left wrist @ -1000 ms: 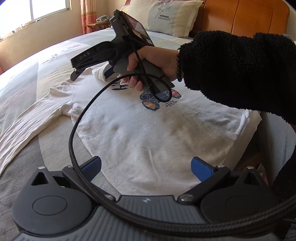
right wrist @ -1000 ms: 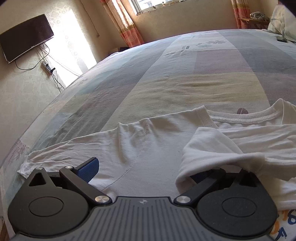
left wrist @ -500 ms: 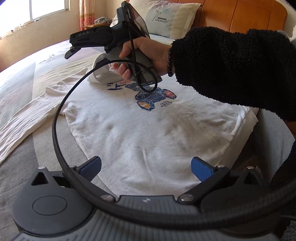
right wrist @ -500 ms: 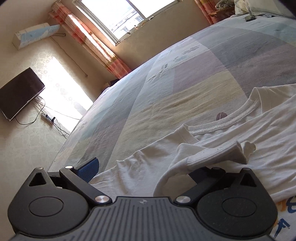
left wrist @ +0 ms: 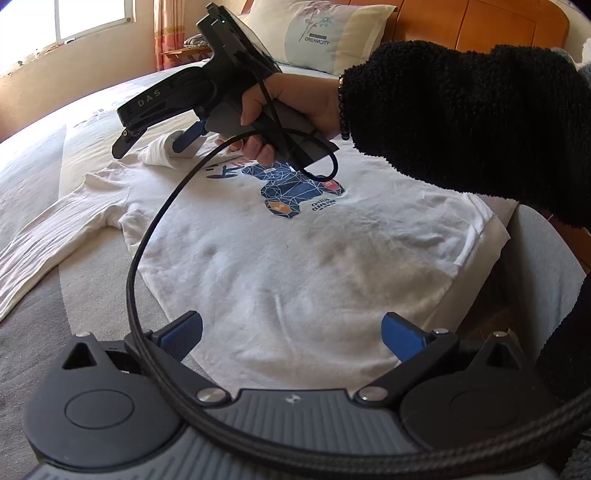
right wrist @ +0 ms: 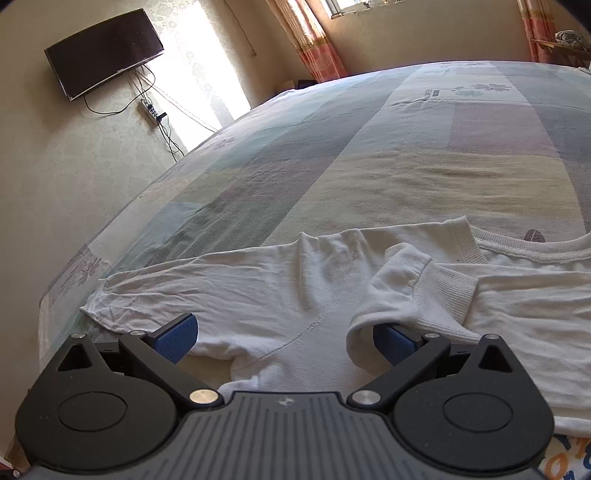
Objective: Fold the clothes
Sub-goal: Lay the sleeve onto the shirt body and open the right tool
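Left wrist view. White long-sleeved shirt (left wrist: 295,258) lies flat, print side up, on the patchwork bedspread (left wrist: 33,192). Blue geometric print (left wrist: 295,188) sits on the chest. One sleeve (left wrist: 48,240) runs out straight to the left across the bed. Left gripper (left wrist: 291,332) hovers over the lower part of the shirt, its blue fingers spread wide with only cloth showing between them, nothing held. A black braided cable (left wrist: 147,236) loops up from this gripper's body over the shirt. Farther off, a hand (left wrist: 291,107) in a black fleece sleeve (left wrist: 472,122) holds the right gripper (left wrist: 177,138) above the shirt's upper part. A bunched white cuff end lies just under its tip. Pillow (left wrist: 325,37) and wooden headboard (left wrist: 480,26) behind.

Right wrist view. Right gripper's fingers stand apart. The left blue pad (right wrist: 175,338) is bare, over the shoulder area. The right pad (right wrist: 395,345) is partly covered by the other sleeve's ribbed cuff (right wrist: 439,291), which drapes loosely over it; the cuff hangs on that one finger, not pinched between both. This sleeve is folded in across the shirt's chest. Ribbed neckline (right wrist: 517,245) visible at right. Beyond: bare bedspread, a wall-mounted television (right wrist: 103,51), a power strip (right wrist: 151,110) with hanging wires, orange curtains (right wrist: 314,40).
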Tool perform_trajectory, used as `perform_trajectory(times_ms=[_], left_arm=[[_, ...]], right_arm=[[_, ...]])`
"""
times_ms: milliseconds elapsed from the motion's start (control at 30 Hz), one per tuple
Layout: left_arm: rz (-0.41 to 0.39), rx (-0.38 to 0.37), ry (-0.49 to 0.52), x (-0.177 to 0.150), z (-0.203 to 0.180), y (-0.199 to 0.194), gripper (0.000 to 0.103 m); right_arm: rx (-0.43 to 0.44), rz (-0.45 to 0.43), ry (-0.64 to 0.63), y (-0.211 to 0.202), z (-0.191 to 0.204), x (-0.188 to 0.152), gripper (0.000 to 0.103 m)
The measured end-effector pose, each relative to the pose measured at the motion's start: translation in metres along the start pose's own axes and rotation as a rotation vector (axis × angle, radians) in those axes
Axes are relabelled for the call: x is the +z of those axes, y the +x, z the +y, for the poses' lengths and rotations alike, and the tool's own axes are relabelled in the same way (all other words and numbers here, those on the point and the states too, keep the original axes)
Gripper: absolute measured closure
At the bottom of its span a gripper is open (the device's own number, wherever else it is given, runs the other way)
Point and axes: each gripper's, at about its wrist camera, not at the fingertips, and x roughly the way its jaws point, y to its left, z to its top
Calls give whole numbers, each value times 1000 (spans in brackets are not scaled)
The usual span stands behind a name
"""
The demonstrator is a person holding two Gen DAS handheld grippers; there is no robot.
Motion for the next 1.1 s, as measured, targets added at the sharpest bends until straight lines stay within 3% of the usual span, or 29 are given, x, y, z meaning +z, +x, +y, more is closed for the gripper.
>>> perform_trajectory(times_ms=[167,333,433,500,700,800,967,1100], left_arm=[[-2,-12,-2,1,-2,0,1],[2,-12,-5,-1,-2,0,1],[5,-11,-7,-3,-1,0,1],[4,-16,-5,-3,-2,1,1],[1,-21,-3,-1,-4,2,1],[2,-20,-6,-1,-3,1,1],[7,-19,-9,1,-2,2,1],[4,-21,3,3,-6,0,1]], right_arm=[[-21,-26,106,7,-13,6,0],[67,41,25,26,13,2,0],[24,119,-100,34,28,-4,0],[-11,118,-103,31,25,-6,0],[-162,8,136,27,-3,2,0],[-100,-50,125,29,3,4,0],[75,-30,-75,29,36,0,0],[25,-20,-155,14,38,0,0]])
